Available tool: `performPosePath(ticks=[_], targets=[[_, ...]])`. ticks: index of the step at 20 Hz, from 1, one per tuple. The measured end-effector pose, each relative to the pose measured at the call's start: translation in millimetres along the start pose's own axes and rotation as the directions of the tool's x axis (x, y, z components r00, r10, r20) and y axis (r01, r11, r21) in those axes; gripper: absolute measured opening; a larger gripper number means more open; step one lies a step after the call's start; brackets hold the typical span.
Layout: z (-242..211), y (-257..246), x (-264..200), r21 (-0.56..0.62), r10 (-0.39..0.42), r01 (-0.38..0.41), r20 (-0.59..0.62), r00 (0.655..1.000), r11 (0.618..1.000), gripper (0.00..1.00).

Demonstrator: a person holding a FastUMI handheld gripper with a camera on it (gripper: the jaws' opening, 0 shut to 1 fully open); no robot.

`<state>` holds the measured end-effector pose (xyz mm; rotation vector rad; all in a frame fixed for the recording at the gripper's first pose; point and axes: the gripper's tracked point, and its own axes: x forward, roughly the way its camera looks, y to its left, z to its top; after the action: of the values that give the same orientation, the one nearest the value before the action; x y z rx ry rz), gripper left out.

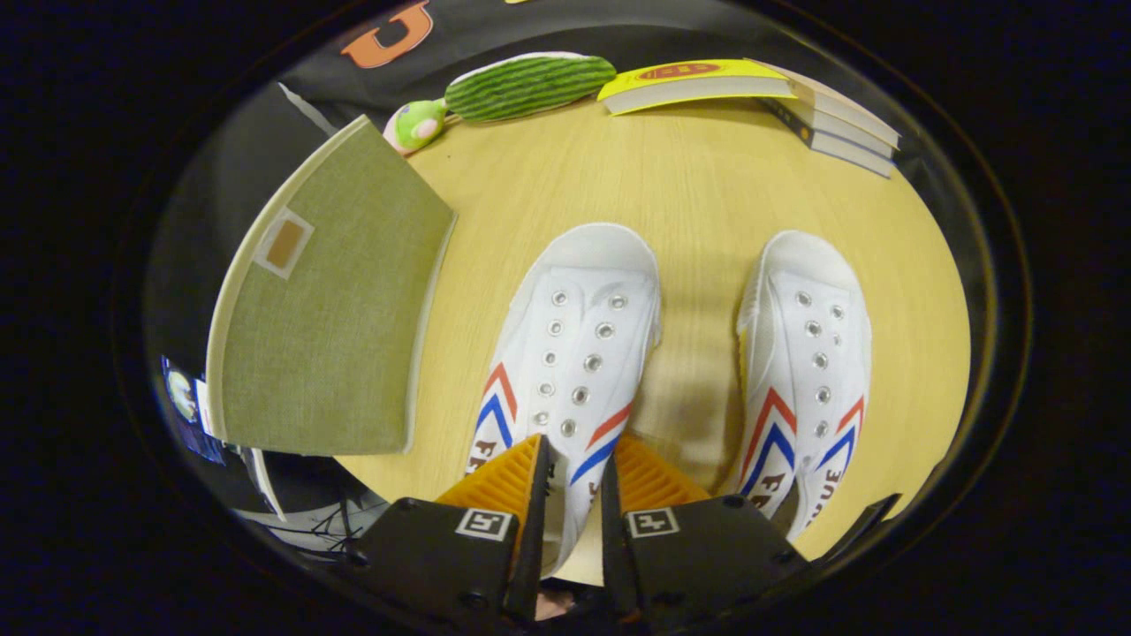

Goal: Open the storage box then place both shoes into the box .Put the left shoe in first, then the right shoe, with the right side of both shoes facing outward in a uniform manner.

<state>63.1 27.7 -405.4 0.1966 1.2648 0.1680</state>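
Plainly, the tool (573, 477) gripped the left shoe (565, 371) on the tabletop (689, 194); dark lettering on both shoes was unreadable, the right shoe (808, 371) beside, the storage box (327, 300) near.

1. The gripper (574, 481) carries two matte black blocky finger mounts, one on the left and one on the right.
2. Each mount bears a small square black-and-white marker on its upper face.
3. Round screws sit near the mounts' corners.
4. The fingers (504, 481) have ribbed, finely grooved faces.
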Motion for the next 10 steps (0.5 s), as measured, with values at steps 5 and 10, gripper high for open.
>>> performPosePath(ticks=[5, 10], targets=[[-0.4, 7.1, -7.5, 0.157, 0.125, -0.126, 0.015, 0.992, 0.980, 0.06], [7.7, 24.2, -46.3, 0.209, 0.211, -0.220, 0.065, 0.975, 0.953, 0.06]])
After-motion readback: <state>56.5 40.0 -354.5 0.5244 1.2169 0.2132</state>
